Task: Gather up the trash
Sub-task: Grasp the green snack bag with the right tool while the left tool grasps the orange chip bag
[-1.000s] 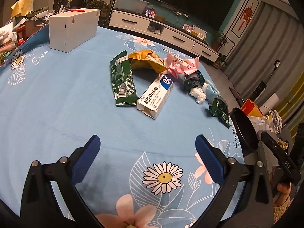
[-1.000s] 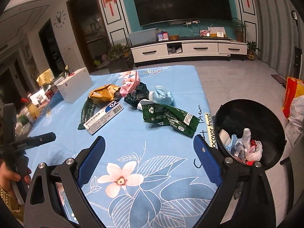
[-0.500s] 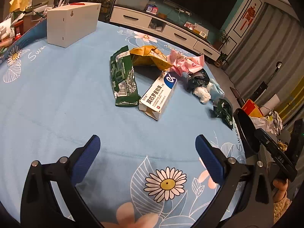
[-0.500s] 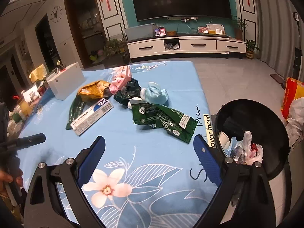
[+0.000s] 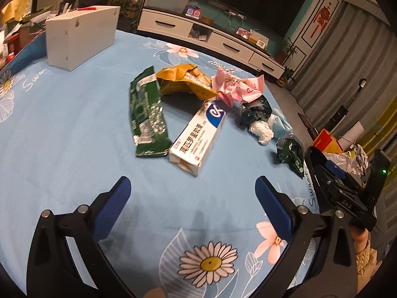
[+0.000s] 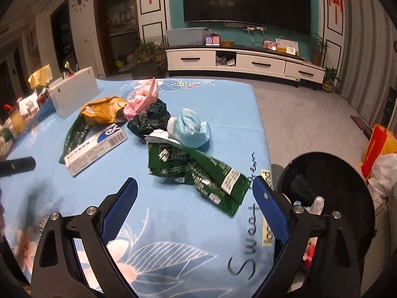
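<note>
Trash lies on the blue flowered tablecloth (image 5: pixel 62 114). In the left wrist view: a green wrapper (image 5: pixel 146 121), a white and blue carton (image 5: pixel 198 139), a yellow bag (image 5: pixel 183 79), a pink wrapper (image 5: pixel 235 87) and a white wad (image 5: pixel 261 130). My left gripper (image 5: pixel 193 196) is open and empty, just short of the carton. In the right wrist view a crumpled green wrapper (image 6: pixel 196 168) lies at the table edge beside the black bin (image 6: pixel 330 196). My right gripper (image 6: pixel 196 198) is open and empty, its fingertips close to that wrapper.
A white box (image 5: pixel 79 34) stands at the table's far left. A light blue mask (image 6: pixel 188 129) and a dark green bag (image 6: pixel 151 119) lie mid-table. Bags (image 6: pixel 382 159) sit on the floor by the bin. A TV cabinet (image 6: pixel 243 64) stands behind.
Both grippers have moved forward toward the trash pile. The right one has closed in on the crumpled green wrapper. Both stay open.
</note>
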